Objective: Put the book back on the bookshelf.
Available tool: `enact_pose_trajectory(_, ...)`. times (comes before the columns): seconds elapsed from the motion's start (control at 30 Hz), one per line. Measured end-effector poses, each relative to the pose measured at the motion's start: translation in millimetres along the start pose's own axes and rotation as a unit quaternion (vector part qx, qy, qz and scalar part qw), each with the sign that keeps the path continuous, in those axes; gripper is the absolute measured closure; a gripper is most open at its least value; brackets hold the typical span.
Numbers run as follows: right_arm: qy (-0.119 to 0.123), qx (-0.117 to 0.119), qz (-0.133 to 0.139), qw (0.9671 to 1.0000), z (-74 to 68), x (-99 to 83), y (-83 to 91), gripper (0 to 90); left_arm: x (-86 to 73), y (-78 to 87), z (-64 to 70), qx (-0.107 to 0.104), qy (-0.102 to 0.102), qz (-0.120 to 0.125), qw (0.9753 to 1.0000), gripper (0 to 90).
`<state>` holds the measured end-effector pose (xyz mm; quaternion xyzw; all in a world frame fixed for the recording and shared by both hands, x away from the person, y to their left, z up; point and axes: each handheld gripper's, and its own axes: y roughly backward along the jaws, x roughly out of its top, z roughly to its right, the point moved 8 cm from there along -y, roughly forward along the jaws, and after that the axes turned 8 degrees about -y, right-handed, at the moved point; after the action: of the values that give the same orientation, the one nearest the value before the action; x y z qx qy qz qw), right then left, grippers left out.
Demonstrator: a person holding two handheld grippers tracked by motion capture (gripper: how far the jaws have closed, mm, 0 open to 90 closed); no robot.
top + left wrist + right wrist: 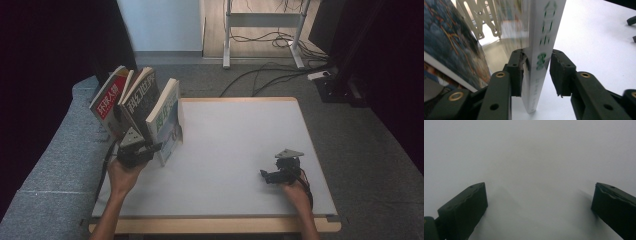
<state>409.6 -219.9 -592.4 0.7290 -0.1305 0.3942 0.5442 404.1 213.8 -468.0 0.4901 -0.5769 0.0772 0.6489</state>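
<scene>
White table (240,145) (wooden-edged), three books (137,107) upright and leaning at its left edge.

Right gripper (540,207) jaws wide apart, over white table (536,152)

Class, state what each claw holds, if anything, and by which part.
The left claw straddles the white book low on its spine, one pad apart. The right claw holds nothing.

Large white Chinese characters run down the red book (107,100) and the dark book (141,97) at upper left; green ones mark the white spine (543,37). None is sharp enough to read.
</scene>
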Motion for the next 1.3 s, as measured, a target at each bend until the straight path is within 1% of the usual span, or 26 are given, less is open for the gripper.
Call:
enact_pose_trajectory(0.07,0.0,0.0,0.0,1.0,0.0,0.0,0.0,0.0,-3.9,-1.6,0.3,0.0,0.001,-0.003,1.0,68.3)
enact_pose_trajectory(0.13,0.0,0.0,0.0,1.0,0.0,0.0,0.0,0.0,-4.2,-2.1,0.0,0.0,0.004,0.0,1.0,69.0)
enact_pose_trajectory(0.2,0.0,0.0,0.0,1.0,0.0,0.0,0.0,0.0,-2.1,-3.3,-0.5,0.0,0.01,0.003,0.9999,69.4)
enact_pose_trajectory(0.23,0.0,0.0,0.0,1.0,0.0,0.0,0.0,0.0,-1.0,-4.6,-1.0,0.004,0.009,0.001,0.9999,69.5)
enact_pose_trajectory(0.43,0.0,0.0,0.0,1.0,0.0,0.0,0.0,0.0,5.6,-13.5,-4.2,0.016,0.001,-0.009,0.9998,69.6)
enact_pose_trajectory(0.67,0.0,0.0,0.0,1.0,-0.1,0.1,0.0,0.0,8.4,-20.4,-11.0,0.024,0.008,-0.007,0.9996,69.6)
enact_pose_trajectory(0.73,0.0,0.0,0.0,1.0,0.0,0.1,0.0,0.0,9.9,-22.1,-11.6,0.027,0.005,-0.01,0.9996,69.4)
enact_pose_trajectory(0.9,0.0,0.0,0.0,1.0,0.0,0.1,0.0,0.0,15.8,-28.1,-9.4,0.03,-0.01,-0.02,0.9993,68.6)
enact_pose_trajectory(1.3,0.0,0.0,0.0,1.0,0.0,0.2,0.0,0.0,25.3,-41.6,-7.5,0.031,-0.007,-0.021,0.9993,67.9)
